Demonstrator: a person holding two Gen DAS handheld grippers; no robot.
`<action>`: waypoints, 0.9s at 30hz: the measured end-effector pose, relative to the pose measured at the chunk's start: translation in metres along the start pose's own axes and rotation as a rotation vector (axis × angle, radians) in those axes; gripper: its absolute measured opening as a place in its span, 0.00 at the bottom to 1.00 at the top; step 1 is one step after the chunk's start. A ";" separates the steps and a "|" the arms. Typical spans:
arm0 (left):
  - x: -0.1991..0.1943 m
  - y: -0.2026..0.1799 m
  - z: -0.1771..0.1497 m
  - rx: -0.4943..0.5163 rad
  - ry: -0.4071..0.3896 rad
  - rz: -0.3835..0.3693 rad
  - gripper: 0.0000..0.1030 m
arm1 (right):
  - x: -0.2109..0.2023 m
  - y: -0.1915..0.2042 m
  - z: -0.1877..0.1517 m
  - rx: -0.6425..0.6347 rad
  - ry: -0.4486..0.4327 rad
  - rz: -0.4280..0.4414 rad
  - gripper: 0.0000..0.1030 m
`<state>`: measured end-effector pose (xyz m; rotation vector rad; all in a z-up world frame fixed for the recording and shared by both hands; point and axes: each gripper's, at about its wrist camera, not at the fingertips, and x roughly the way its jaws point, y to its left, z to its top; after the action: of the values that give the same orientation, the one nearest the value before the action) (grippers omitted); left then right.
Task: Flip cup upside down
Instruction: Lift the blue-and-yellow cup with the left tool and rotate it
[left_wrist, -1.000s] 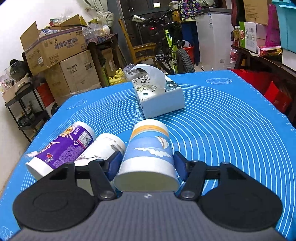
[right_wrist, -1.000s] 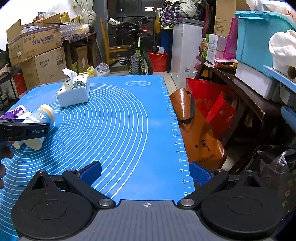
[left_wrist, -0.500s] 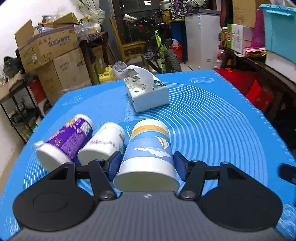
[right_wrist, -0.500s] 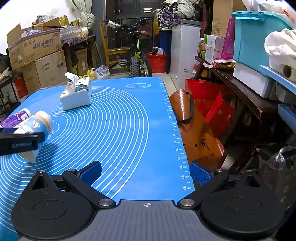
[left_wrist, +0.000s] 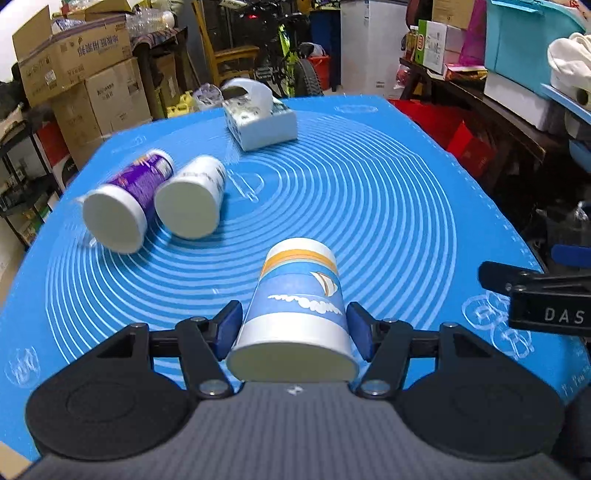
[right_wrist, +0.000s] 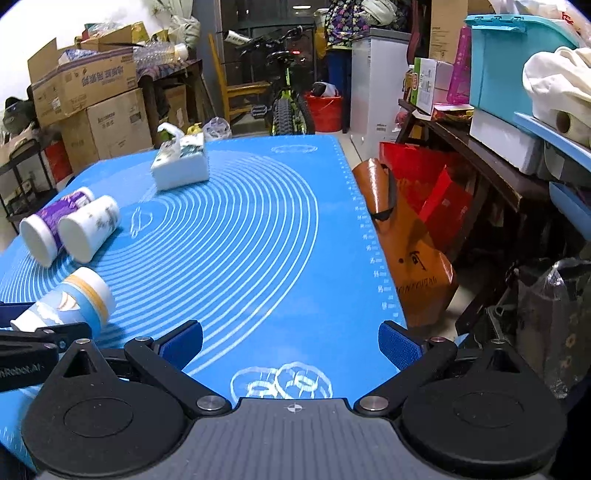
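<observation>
My left gripper (left_wrist: 293, 326) is shut on a blue paper cup (left_wrist: 299, 306) with a sailboat print and an orange band. It holds the cup near its rim, lifted above the blue mat (left_wrist: 369, 206), base pointing away and tilted. The cup also shows in the right wrist view (right_wrist: 68, 304), at the lower left. My right gripper (right_wrist: 290, 341) is open and empty over the mat's near edge. It shows at the right edge of the left wrist view (left_wrist: 535, 291).
A purple cup (left_wrist: 125, 206) and a white cup (left_wrist: 192, 203) lie on their sides at the mat's left. A tissue box (left_wrist: 260, 120) stands at the far side. An orange bag (right_wrist: 402, 251) and clutter flank the table's right edge.
My left gripper has lifted the blue cup and drawn it back and to the right, away from the two lying cups. My right gripper has shifted slightly forward over the mat.
</observation>
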<state>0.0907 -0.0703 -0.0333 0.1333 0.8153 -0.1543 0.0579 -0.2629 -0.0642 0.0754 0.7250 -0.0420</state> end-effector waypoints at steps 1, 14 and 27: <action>-0.001 -0.001 -0.003 -0.004 0.006 -0.010 0.61 | -0.002 0.001 -0.002 -0.001 0.003 0.001 0.98; 0.005 -0.003 -0.012 -0.005 -0.010 0.028 0.78 | -0.009 0.001 -0.008 0.008 0.016 -0.008 0.98; 0.013 0.001 -0.011 0.000 0.006 0.019 0.89 | -0.003 -0.001 -0.008 0.011 0.026 -0.006 0.98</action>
<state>0.0919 -0.0688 -0.0504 0.1410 0.8202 -0.1361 0.0502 -0.2629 -0.0676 0.0841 0.7508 -0.0503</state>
